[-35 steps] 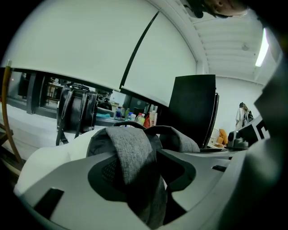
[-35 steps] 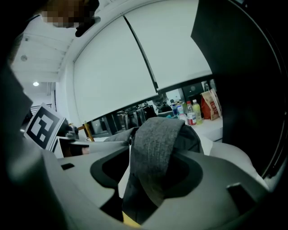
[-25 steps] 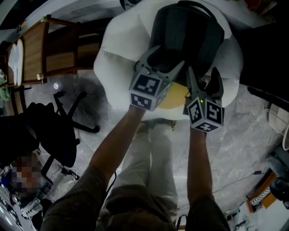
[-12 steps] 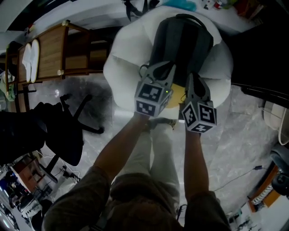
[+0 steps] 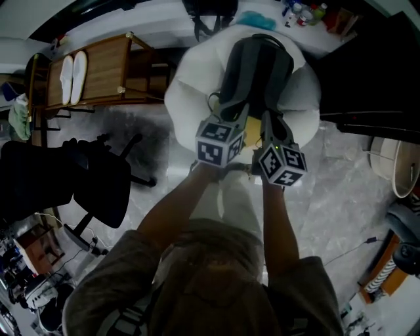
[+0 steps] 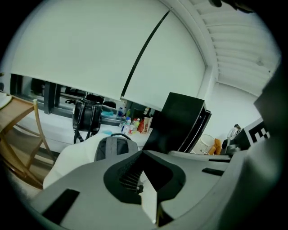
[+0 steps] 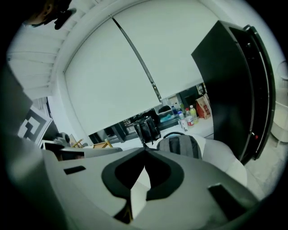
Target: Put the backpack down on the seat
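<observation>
Backpack (image 5: pixel 257 72) is lying on the white seat (image 5: pixel 190 98).
Left gripper (image 5: pixel 244 113) and right gripper (image 5: pixel 266 121) are hovering over its near end, jaws just finishing closing, nothing between them.

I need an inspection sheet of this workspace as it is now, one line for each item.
Surface: white beanbag seat on a pale floor.
Job's things: grey backpack lies on the seat, free of both grippers.
Clutter: bottles and a black bag on the ledge behind.
Grippers: left gripper and right gripper just closed, jaws together, nothing between them.
Cables: thin cable on the floor at right.
Surroundings: wooden rack with white slippers, black office chair.
</observation>
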